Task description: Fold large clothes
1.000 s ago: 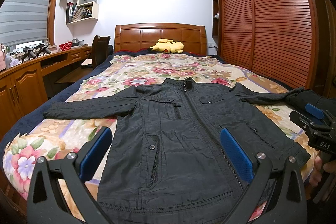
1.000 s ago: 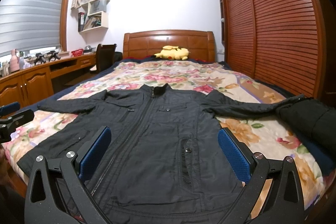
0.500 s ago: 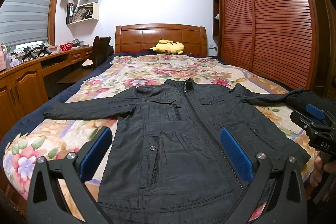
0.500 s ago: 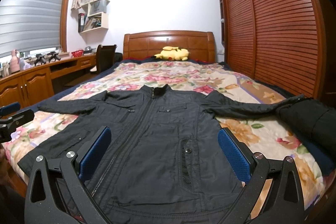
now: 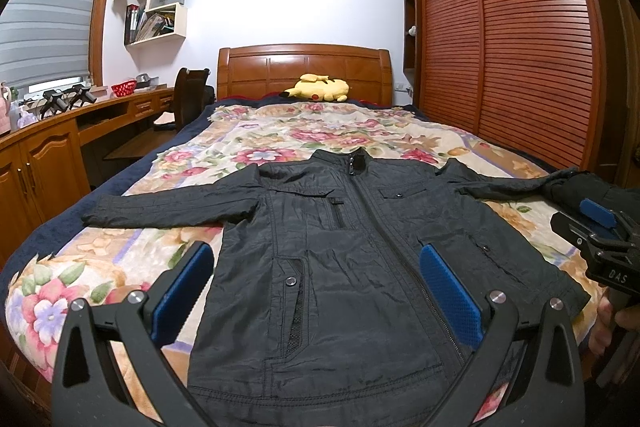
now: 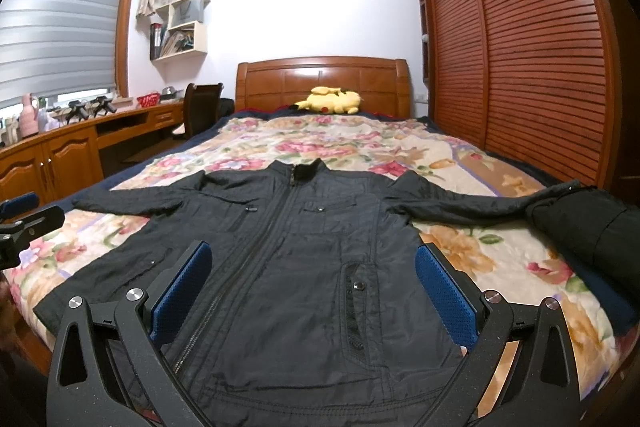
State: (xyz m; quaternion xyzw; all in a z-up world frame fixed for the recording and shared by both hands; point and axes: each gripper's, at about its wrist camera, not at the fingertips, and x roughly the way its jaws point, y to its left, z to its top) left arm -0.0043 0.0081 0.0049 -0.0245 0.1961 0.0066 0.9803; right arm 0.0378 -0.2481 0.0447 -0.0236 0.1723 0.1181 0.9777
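Note:
A black zip-up jacket (image 5: 340, 267) lies flat, front up, on the floral bedspread (image 5: 320, 131), collar away from me, both sleeves spread sideways. It also shows in the right wrist view (image 6: 304, 267). My left gripper (image 5: 316, 271) is open and empty, held above the jacket's hem. My right gripper (image 6: 312, 271) is open and empty, also above the hem. The right gripper shows at the right edge of the left wrist view (image 5: 600, 239); the left gripper shows at the left edge of the right wrist view (image 6: 24, 219).
A yellow plush toy (image 5: 318, 89) lies by the wooden headboard (image 5: 304, 67). A dark bundle (image 6: 580, 223) sits at the bed's right edge on the sleeve end. A wooden desk (image 5: 52, 135) and chair (image 5: 190, 95) stand left. Slatted wardrobe doors (image 5: 520, 39) stand right.
Both grippers have barely moved; the views shifted only slightly. The jacket lies as before.

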